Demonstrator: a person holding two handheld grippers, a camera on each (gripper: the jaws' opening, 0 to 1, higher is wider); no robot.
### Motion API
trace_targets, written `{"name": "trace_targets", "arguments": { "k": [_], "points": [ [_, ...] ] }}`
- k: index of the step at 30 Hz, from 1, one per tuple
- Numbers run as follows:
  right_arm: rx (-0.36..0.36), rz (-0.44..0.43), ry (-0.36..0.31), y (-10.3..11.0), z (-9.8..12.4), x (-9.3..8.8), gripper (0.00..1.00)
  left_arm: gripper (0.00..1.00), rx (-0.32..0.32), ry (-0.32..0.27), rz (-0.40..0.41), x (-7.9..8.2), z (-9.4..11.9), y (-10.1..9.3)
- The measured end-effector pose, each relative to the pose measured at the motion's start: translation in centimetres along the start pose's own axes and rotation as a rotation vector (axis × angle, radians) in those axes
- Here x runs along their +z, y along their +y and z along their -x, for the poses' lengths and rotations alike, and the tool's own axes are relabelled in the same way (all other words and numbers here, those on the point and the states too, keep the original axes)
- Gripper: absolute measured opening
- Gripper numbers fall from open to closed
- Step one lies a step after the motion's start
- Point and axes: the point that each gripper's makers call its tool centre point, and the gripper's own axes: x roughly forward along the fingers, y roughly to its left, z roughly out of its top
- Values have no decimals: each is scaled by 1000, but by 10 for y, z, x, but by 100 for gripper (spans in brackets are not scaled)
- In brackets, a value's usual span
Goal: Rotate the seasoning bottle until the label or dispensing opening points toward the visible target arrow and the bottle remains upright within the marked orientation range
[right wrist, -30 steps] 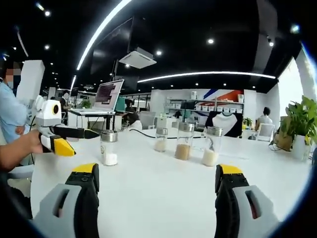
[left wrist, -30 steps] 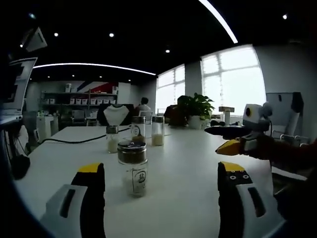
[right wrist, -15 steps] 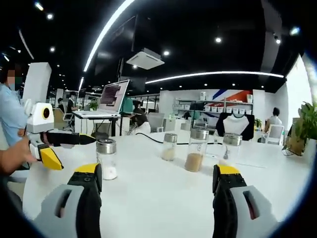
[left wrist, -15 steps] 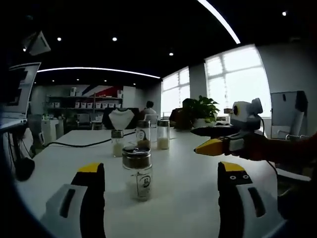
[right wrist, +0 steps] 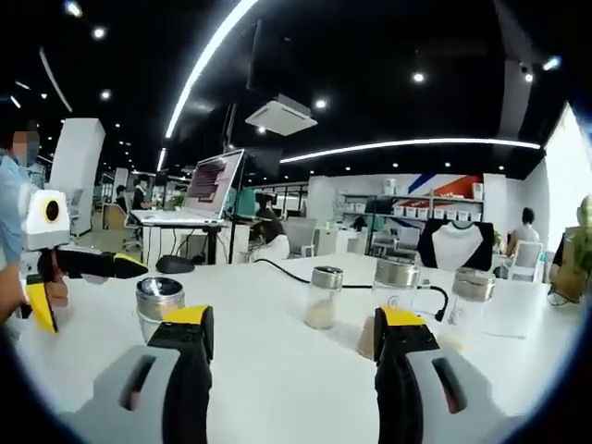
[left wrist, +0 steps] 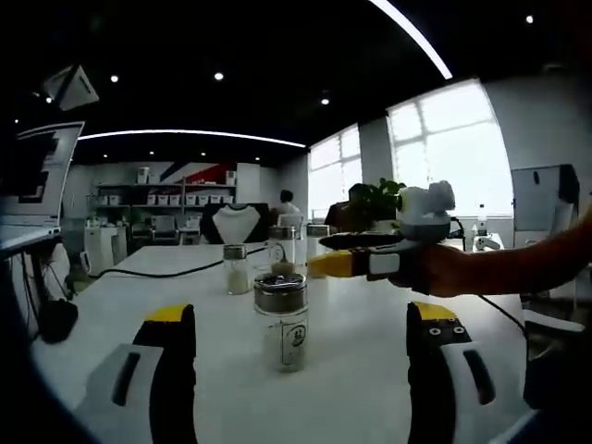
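My left gripper (left wrist: pixel 301 356) is spread wide and empty, and the seasoning bottle (left wrist: pixel 285 309) stands upright on the white table (left wrist: pixel 361 319) just ahead of it, between its jaws' lines and nearer the left jaw; its long axis is vertical and its small printed label faces me; my right gripper (left wrist: pixel 324 254), parted and empty, reaches in just beyond the bottle from the right; behind the bottle, further jars (left wrist: pixel 237 269) stand well apart; I see no target arrow.
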Motion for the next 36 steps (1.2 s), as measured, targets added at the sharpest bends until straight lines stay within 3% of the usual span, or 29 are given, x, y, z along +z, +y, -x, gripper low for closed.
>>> {"name": "trace_targets", "arguments": {
  "k": [10, 18, 21, 23, 30, 36],
  "points": [
    [-23, -40, 25, -15, -61, -14, 58, 100, -4, 6, -7, -3, 0, 7],
    [-82, 23, 47, -28, -98, -24, 47, 100, -24, 12, -10, -3, 2, 7],
    [-98, 38, 24, -34, -112, -23, 44, 100, -29, 6, -2, -2, 2, 7],
    [-117, 88, 36, -36, -119, -24, 43, 100, -32, 7, -1, -3, 2, 8],
    [-188, 66, 65, -42, -143, -28, 40, 100, -20, 9, 13, -5, 4, 16],
    [-230, 90, 78, -49, -150, -29, 33, 100, -23, 11, 10, -6, 2, 14]
  ]
}}
